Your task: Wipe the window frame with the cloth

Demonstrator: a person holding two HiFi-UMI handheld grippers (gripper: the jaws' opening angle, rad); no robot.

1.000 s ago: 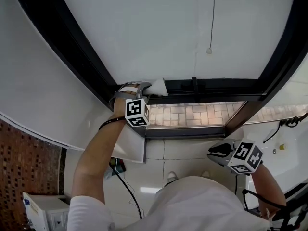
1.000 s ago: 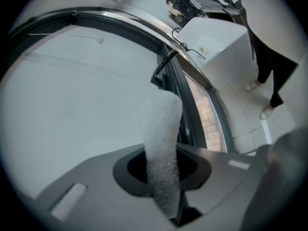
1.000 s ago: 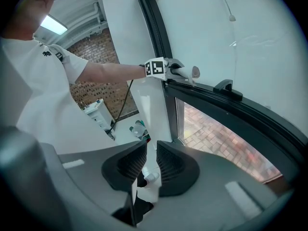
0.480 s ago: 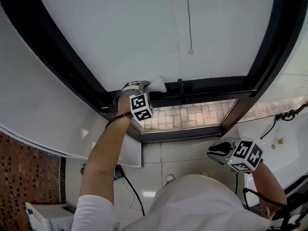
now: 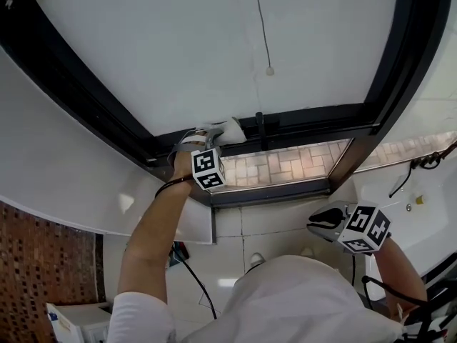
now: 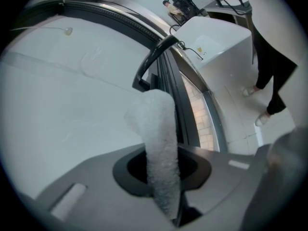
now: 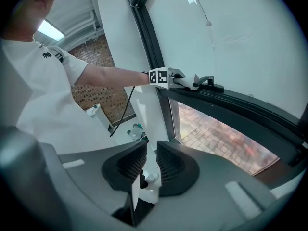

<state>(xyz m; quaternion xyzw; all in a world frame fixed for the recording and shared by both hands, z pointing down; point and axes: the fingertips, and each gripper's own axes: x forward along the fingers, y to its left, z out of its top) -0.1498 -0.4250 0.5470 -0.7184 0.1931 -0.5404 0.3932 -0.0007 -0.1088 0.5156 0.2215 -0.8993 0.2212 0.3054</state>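
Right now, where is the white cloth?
In the head view, left of centre: the white cloth is pinched in the left claw, against the black window frame, just left of its handle.

No text can be read; the dark print on the sleeve is too small.

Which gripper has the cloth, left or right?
The left gripper, raised to the black window frame, jaws shut on the fluffy white cloth. The right gripper hangs low by the person's torso, nothing between its jaws.
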